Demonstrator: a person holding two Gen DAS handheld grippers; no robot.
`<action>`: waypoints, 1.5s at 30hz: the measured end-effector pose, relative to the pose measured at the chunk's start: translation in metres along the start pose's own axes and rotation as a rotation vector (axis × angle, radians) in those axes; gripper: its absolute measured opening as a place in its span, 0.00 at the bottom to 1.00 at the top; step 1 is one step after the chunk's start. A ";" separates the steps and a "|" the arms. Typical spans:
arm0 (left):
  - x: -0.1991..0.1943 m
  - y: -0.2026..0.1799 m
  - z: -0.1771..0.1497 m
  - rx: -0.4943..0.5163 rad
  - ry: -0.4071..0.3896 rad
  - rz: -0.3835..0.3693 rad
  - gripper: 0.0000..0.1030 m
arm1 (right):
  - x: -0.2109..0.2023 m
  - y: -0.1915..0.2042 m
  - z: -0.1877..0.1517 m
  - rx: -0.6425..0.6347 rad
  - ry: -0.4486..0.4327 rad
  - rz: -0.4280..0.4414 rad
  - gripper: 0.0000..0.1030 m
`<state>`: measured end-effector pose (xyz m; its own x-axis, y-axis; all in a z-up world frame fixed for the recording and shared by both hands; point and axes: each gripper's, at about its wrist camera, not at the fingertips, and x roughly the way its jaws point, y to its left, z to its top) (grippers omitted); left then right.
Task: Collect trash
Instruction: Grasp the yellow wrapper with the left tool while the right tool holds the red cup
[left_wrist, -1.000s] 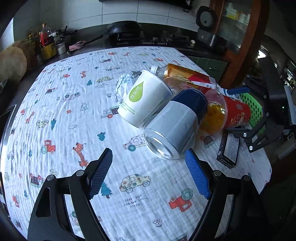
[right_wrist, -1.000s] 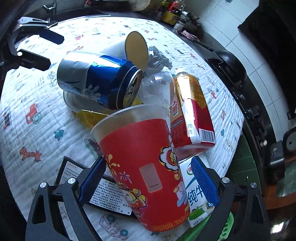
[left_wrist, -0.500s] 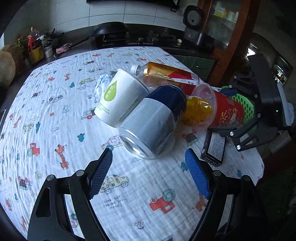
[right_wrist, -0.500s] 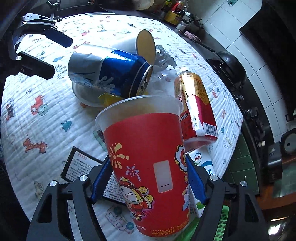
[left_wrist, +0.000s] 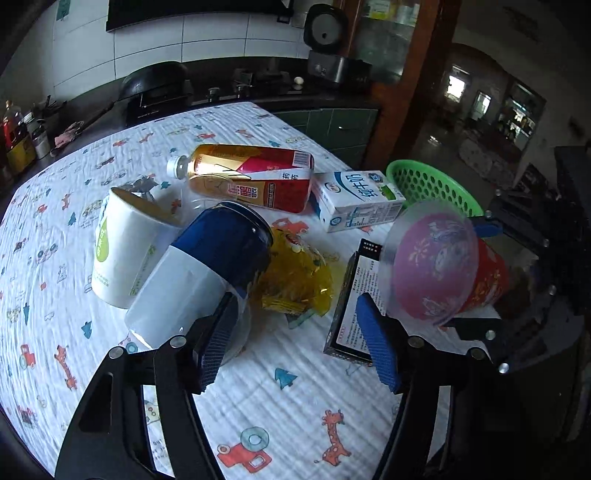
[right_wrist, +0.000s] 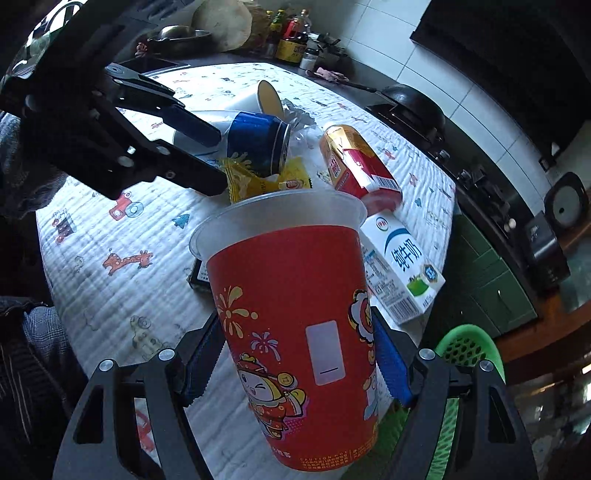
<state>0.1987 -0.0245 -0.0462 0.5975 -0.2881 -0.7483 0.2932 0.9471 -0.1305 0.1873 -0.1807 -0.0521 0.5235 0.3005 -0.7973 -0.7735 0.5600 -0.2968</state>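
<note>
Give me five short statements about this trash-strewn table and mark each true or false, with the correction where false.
1. The right gripper is clamped on the red plastic cup with a cartoon print. True.
2. The blue and silver drink can stands upright. False: it lies on its side, leaning by the white paper cup.
3. The white milk carton lies on the table beside the green plastic basket. True.
4. The amber drink bottle with a red label has no cap. False: a white cap closes it.
5. The left gripper holds the yellow snack wrapper. False: its jaws are closing with nothing pressed between them; the wrapper lies on the cloth.
</note>
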 end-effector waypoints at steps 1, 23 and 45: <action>0.005 -0.002 0.000 0.011 0.005 0.007 0.61 | -0.003 0.000 -0.006 0.019 -0.003 0.000 0.70; 0.085 -0.034 0.048 0.072 0.217 0.201 0.56 | -0.011 -0.013 -0.064 0.230 -0.055 0.019 0.70; 0.037 -0.115 0.099 0.109 0.072 -0.108 0.16 | -0.065 -0.069 -0.144 0.562 -0.155 -0.123 0.70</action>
<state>0.2612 -0.1580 0.0057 0.5043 -0.3730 -0.7788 0.4345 0.8890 -0.1444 0.1555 -0.3500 -0.0551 0.6760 0.2934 -0.6760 -0.4186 0.9079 -0.0245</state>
